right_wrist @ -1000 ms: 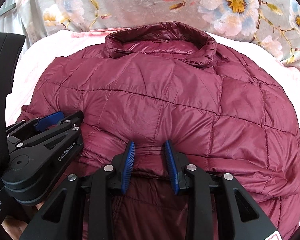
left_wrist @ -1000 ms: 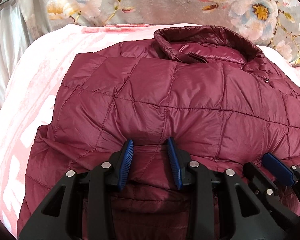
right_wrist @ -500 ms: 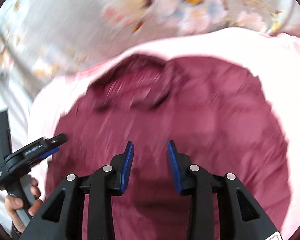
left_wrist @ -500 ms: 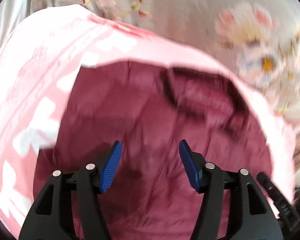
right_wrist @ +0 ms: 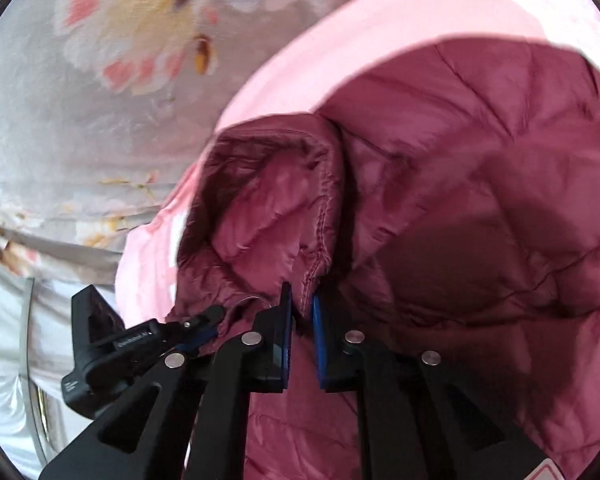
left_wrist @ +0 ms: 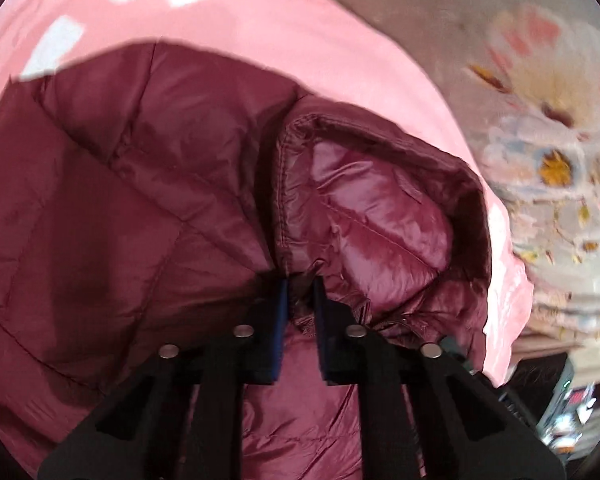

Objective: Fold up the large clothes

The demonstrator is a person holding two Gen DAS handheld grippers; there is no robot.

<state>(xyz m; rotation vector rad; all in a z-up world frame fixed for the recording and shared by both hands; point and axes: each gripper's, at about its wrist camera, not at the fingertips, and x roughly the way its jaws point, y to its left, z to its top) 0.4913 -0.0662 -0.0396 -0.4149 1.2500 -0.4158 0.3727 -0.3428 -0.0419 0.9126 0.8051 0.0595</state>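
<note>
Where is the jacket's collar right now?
The collar sits right of centre in the left wrist view, just beyond the left gripper clamped on its edge. In the right wrist view it lies left of centre, ahead of the right gripper, over the pink sheet.

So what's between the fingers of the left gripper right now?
In the left wrist view, the left gripper has a pinched fold of the maroon puffer jacket, right at the collar edge, between its fingers; no gap shows.
</note>
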